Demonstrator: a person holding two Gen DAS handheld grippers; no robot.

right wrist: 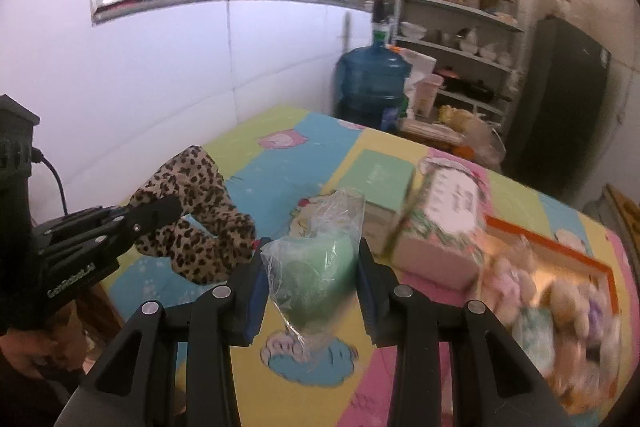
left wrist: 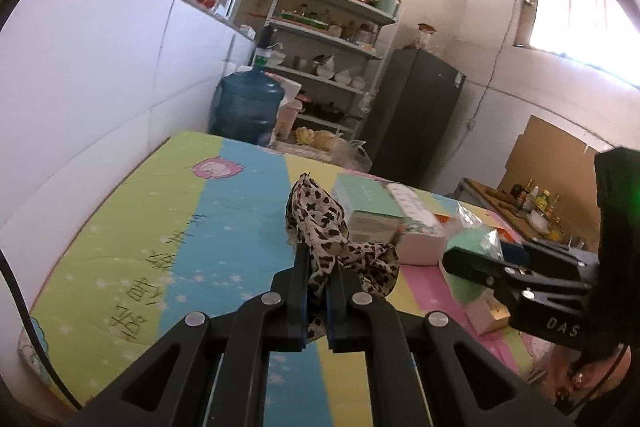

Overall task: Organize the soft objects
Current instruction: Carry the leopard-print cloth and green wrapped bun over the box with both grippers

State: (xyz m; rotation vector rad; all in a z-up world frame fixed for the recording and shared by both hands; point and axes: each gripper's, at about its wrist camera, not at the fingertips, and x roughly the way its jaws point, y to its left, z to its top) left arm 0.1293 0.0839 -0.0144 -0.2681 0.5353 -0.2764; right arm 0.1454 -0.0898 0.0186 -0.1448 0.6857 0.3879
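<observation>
— Right then, left gripper point(left wrist: 320, 267): clenched on the leopard-print scarf point(left wrist: 320, 223), cloth pinched between the pads, bunched up toward twelve o'clock and spilling toward four.

— And the right gripper point(right wrist: 310, 269)?

— Closed around the green soft roll in a clear bag point(right wrist: 312, 263), pads pressing both sides, the bag's twisted tail drooping toward six. Both loads held above the colourful worktop point(right wrist: 280, 131), not resting on it.

— Which way from there?

— From the right wrist view, orange-rimmed tray point(right wrist: 600, 267) at about three o'clock, plush toys point(right wrist: 568, 303) already inside, though blurred. Likely the destination, judging by the task. Tissue box point(right wrist: 440, 223) and green box point(right wrist: 378, 179) between one and two o'clock, just beyond the roll.

— Nearer arm?

— Right one, clearly. Scarf out at nine to ten o'clock in that view, well apart from the tray, so a longer reach across for the left.

— Risk?

— Loose scarf end dragging over the boxes; slippery bag sliding between the pads.
</observation>
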